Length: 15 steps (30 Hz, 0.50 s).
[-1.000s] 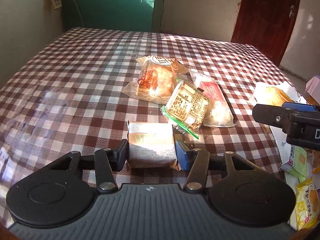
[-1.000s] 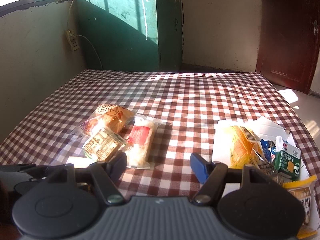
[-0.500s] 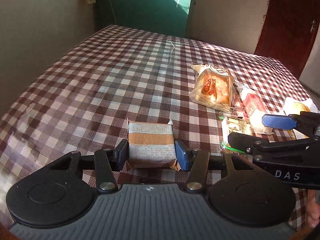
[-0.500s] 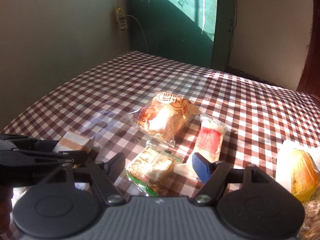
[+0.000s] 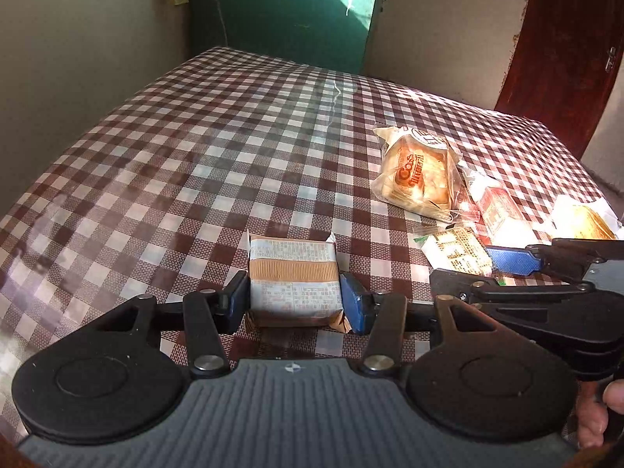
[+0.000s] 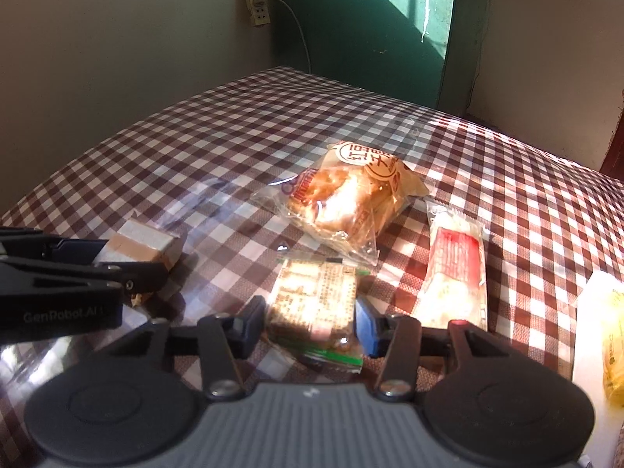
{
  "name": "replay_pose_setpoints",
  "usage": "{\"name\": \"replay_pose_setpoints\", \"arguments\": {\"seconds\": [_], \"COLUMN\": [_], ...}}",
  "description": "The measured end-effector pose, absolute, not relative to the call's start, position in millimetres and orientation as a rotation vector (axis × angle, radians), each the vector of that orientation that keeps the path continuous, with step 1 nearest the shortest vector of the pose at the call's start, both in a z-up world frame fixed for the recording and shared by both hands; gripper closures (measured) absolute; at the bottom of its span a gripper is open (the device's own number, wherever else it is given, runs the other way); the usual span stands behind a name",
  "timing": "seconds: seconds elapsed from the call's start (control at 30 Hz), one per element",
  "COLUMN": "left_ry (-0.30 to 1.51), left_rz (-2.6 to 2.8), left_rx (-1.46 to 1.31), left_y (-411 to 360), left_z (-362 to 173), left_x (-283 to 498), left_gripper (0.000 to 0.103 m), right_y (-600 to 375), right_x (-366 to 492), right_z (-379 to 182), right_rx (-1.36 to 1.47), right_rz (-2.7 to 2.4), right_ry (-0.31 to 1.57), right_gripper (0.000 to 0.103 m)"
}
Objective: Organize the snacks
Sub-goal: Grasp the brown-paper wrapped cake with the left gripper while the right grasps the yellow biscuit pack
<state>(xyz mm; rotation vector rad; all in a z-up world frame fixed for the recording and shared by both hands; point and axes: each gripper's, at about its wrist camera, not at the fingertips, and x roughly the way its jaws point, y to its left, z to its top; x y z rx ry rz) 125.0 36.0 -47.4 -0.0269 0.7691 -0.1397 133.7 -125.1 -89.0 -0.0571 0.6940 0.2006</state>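
A white snack packet with a brown band rests on the checked tablecloth, and my left gripper is shut on its two sides. The same packet and left gripper show at the left of the right wrist view. My right gripper is closing on a green-edged packet with a printed label. Both pads touch its sides as it lies on the cloth. In the left wrist view the right gripper reaches in from the right around that packet.
A clear bag with a bun lies just beyond the green-edged packet, and a red and white packet lies to its right. A yellow snack on white paper sits at the far right. Walls and a green door stand past the table's far edge.
My right gripper swung left and down from the open cloth onto the green-edged packet, and its jaws closed around it. The left gripper turned left, still holding the brown-banded packet.
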Motion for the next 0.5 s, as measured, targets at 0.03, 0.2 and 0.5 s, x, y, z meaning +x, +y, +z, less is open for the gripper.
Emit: {"name": "replay_pose_setpoints", "arguments": {"seconds": [0.03, 0.2, 0.5], "left_ry": [0.767, 0.749, 0.700], "left_rz": [-0.141, -0.146, -0.162], "left_rx": [-0.023, -0.020, -0.012], "left_y": [34, 28, 18], "left_z": [-47, -39, -13], "left_x": [124, 117, 103], "left_gripper": [0.042, 0.042, 0.042], "right_y": [-126, -131, -136], "right_x": [131, 116, 84], "right_z": [-88, -76, -45], "right_rx": [-0.049, -0.011, 0.008], "right_rz": [0.201, 0.176, 0.129], "right_ry": [0.693, 0.664, 0.597], "right_gripper": [0.057, 0.058, 0.058]}}
